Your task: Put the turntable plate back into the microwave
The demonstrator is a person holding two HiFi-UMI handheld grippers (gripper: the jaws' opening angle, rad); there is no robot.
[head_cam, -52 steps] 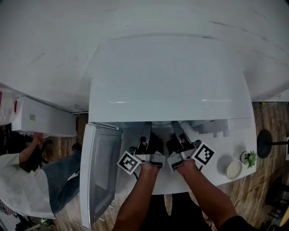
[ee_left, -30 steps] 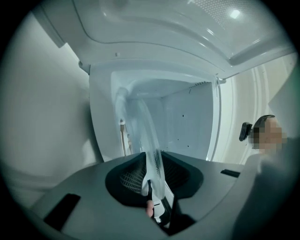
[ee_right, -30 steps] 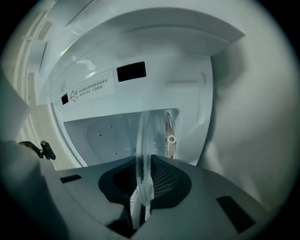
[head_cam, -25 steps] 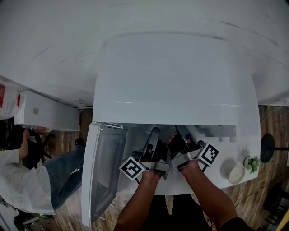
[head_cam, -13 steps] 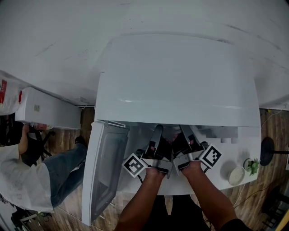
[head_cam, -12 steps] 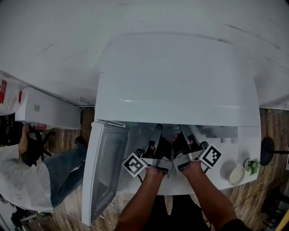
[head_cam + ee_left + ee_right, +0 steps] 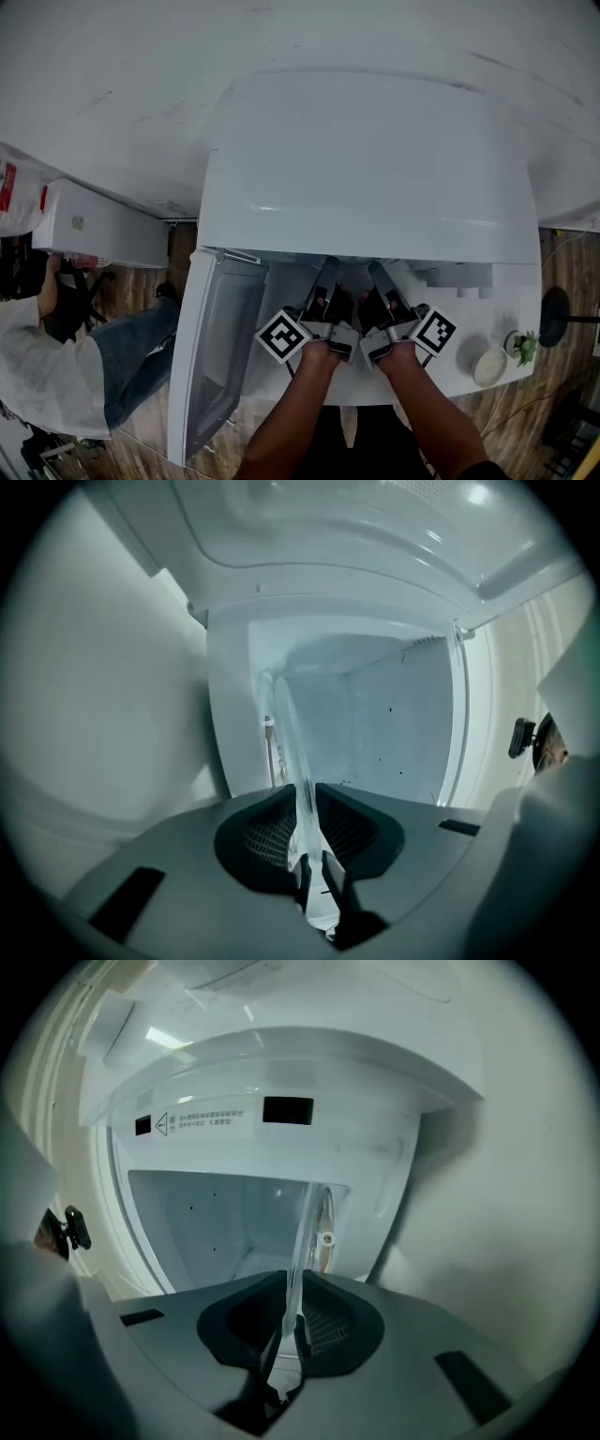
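The white microwave (image 7: 370, 169) stands with its door (image 7: 220, 347) swung open to the left. Both grippers reach level into its mouth, side by side. In the left gripper view the clear glass turntable plate (image 7: 289, 733) is seen edge-on, running from the jaws into the cavity (image 7: 394, 724), and my left gripper (image 7: 302, 803) is shut on its rim. My right gripper (image 7: 292, 1288) has the plate's (image 7: 305, 1222) opposite rim between its closing jaws, the pads against the glass. From the head view the left gripper (image 7: 323, 281) and right gripper (image 7: 380, 281) sit just under the microwave's front edge.
The microwave rests on a white counter (image 7: 450, 375) that also carries a white bowl (image 7: 487, 366) and a small plant (image 7: 521, 345) at the right. A person in jeans (image 7: 112, 366) sits left of the open door. A warning label (image 7: 202, 1121) sits above the cavity opening.
Both hands stay at the microwave mouth with the plate between them. They have drawn slightly closer together and leveled out; the door remains open.
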